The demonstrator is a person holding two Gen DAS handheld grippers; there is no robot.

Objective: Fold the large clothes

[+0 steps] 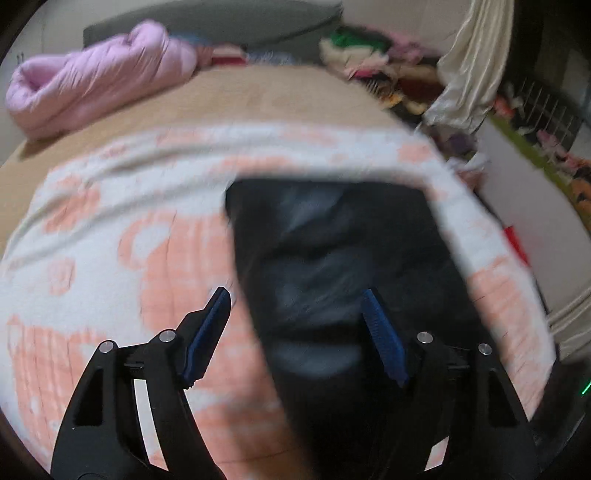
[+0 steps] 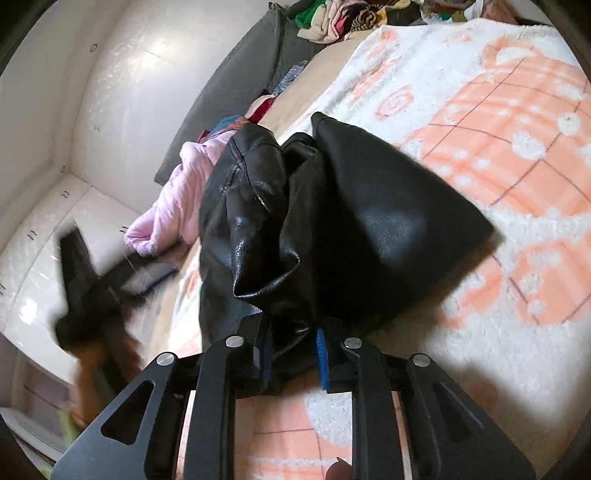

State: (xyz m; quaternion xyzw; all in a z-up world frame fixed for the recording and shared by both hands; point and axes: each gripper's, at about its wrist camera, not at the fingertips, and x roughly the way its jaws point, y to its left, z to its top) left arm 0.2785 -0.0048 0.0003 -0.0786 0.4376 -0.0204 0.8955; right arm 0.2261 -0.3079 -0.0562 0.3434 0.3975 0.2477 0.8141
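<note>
A black leather garment (image 2: 332, 206) hangs bunched above the bed. My right gripper (image 2: 291, 354) is shut on its lower edge, blue pads pinching the leather. In the left wrist view the same black garment (image 1: 340, 251) looks blurred over the peach-and-white blanket (image 1: 110, 229). My left gripper (image 1: 295, 295) is open with its blue pads wide apart; the garment's left edge lies between them, and the frames do not show whether they touch. The left gripper also shows as a dark blur in the right wrist view (image 2: 92, 295).
A pink puffy jacket (image 1: 96, 77) lies at the bed's far left, also in the right wrist view (image 2: 173, 206). A grey cushion (image 1: 221, 22) stands at the head. A heap of mixed clothes (image 1: 362, 48) and a cream curtain (image 1: 472, 66) are at the right.
</note>
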